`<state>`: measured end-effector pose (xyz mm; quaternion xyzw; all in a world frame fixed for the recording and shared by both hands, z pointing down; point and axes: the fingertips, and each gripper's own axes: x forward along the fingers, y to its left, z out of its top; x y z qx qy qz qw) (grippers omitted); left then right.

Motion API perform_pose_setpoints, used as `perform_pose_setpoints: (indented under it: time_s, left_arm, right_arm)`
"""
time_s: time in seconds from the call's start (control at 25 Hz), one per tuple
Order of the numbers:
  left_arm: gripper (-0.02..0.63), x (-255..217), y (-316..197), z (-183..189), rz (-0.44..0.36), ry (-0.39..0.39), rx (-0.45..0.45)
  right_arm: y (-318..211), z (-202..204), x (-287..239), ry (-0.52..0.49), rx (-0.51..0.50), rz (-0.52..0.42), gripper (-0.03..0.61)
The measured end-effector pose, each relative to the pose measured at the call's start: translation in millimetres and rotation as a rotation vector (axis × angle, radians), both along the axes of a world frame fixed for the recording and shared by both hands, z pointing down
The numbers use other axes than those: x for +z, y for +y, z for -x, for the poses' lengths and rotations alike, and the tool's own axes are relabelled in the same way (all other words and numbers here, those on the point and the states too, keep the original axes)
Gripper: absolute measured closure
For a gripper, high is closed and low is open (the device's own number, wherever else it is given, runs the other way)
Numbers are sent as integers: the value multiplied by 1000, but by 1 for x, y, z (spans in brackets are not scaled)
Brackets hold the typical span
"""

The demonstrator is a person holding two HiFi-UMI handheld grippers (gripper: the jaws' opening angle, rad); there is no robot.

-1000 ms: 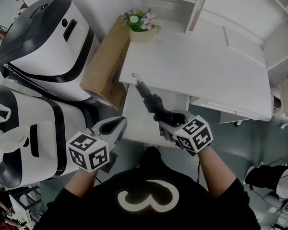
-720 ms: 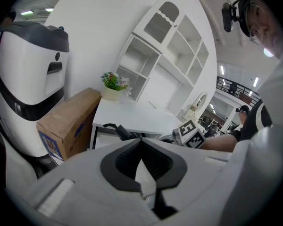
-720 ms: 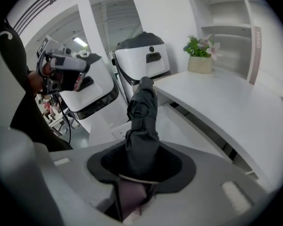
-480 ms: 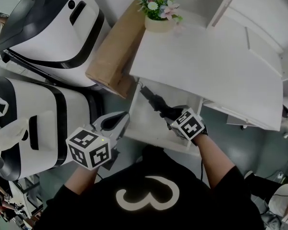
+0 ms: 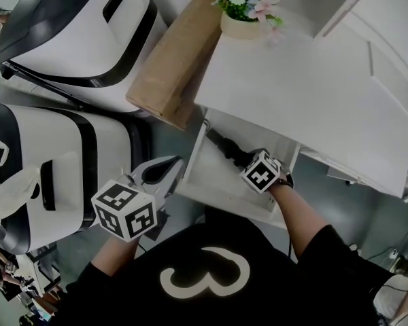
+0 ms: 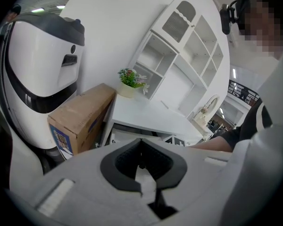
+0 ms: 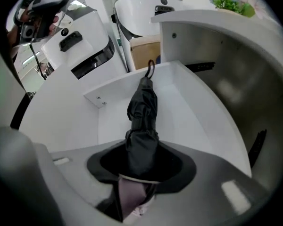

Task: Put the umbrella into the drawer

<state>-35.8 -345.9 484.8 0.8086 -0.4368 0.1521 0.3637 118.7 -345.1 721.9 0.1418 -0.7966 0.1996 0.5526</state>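
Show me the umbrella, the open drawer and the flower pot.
umbrella (image 7: 142,109), right gripper view, on the folded black canopy.
drawer (image 7: 184,116), right gripper view, on its bare white floor.
flower pot (image 5: 242,27), head view, on the pot's side.

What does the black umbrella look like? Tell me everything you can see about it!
The umbrella is black and folded up into a short, thick bundle of wrinkly cloth, with a band wrapped round it. A small loop sticks out at its far end. The right gripper squeezes its near end. It points down into the open white drawer; whether it touches the bottom can't be told.
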Motion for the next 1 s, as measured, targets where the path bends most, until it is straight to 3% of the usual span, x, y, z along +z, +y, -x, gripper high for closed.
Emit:
perform_pose_setpoints:
  time_s: [0.28, 0.6, 1.0]
  left_arm:
    - [609, 9, -8, 8, 14, 5, -8]
    - [609, 20, -8, 11, 30, 14, -11]
    - [609, 18, -3, 4, 17, 12, -7]
  right_arm:
    - [-6, 3, 28, 53, -1, -4, 407]
    - [-7, 4, 33, 35, 13, -27, 389]
    - [-1, -2, 21, -13, 93, 14, 276]
